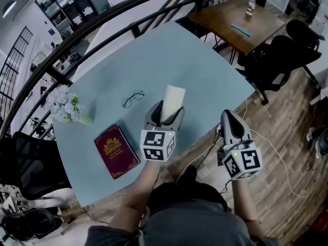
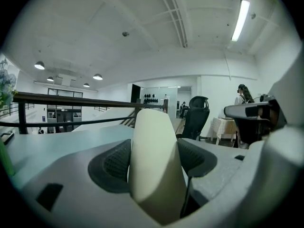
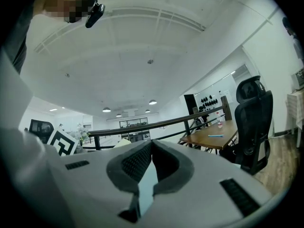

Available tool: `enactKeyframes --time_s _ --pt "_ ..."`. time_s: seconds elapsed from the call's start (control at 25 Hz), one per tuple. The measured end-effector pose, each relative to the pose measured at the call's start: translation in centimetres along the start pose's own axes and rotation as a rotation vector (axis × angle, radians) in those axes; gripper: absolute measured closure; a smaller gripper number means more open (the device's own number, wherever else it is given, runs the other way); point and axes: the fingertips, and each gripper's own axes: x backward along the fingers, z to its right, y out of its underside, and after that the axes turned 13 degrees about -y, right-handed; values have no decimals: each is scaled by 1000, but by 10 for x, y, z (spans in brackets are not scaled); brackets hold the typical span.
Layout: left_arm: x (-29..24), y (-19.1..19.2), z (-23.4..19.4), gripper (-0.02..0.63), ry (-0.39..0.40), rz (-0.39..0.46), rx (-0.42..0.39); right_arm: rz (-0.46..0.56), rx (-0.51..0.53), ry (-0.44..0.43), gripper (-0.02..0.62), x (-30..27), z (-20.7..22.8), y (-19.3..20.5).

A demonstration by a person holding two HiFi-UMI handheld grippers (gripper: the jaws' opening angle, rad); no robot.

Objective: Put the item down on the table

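Observation:
A cream, flat, oblong item stands upright between the jaws of my left gripper, above the pale blue table. In the left gripper view the item fills the gap between the two dark pads, and the left gripper is shut on it. The item's lower end is hidden inside the gripper. My right gripper hovers by the table's near right edge. Its jaws meet at the tips with nothing between them.
On the table lie a dark red booklet at the near left, a pair of glasses and a bunch of pale flowers. A black railing runs behind the table. A wooden desk and black chairs stand at the right.

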Motion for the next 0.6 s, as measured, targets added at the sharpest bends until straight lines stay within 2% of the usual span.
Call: enactKeyframes --time_s 0.6 --pt "-57 78 13 298 -21 -207 -100 -5 -15 14 594 6 20 2"
